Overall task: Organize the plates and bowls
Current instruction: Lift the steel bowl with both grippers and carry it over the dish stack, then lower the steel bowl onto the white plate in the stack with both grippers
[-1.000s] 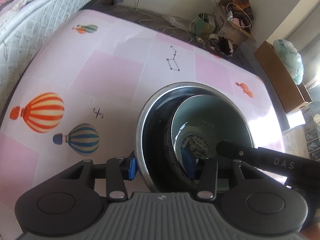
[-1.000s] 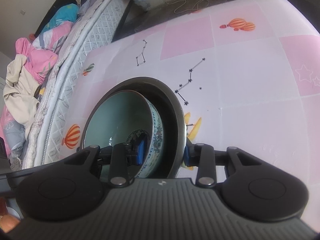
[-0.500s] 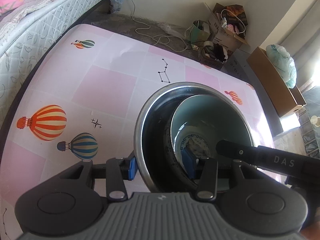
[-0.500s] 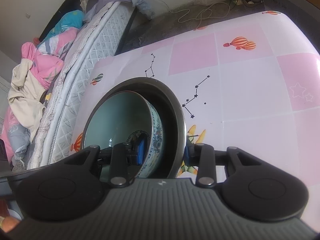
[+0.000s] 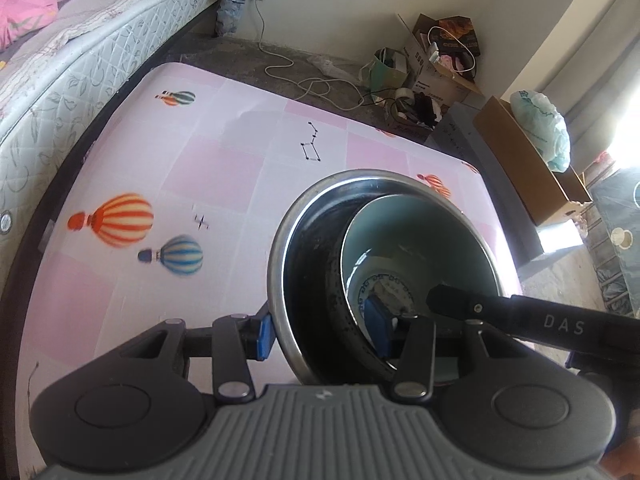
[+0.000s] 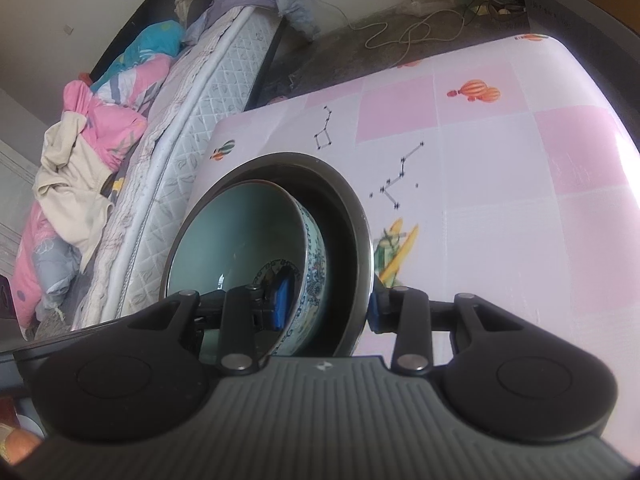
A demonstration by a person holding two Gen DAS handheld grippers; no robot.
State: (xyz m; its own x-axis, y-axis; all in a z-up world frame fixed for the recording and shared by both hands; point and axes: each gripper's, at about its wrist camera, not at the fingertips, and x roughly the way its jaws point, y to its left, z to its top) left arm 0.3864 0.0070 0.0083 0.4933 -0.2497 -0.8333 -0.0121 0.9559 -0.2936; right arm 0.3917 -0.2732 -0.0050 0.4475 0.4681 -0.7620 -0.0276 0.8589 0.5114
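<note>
Stack: a pale-green ceramic bowl with blue patterned outside [image 5: 416, 240] sits nested inside a round stainless-steel basin [image 5: 280, 272], so the gathering looks done.
Left gripper [image 5: 322, 332]: fingers clenched across the basin wall and the bowl rim.
Right gripper [image 6: 326, 304]: fingers clamp the opposite side the same way.
Where: held in the air over the pink balloon-print tabletop [image 5: 216, 168].
Left to do: carry the stack to its place; that place is not in view.
Change: compared with a second ago, the tabletop looks smaller and more floor shows; the stack has risen.
</note>
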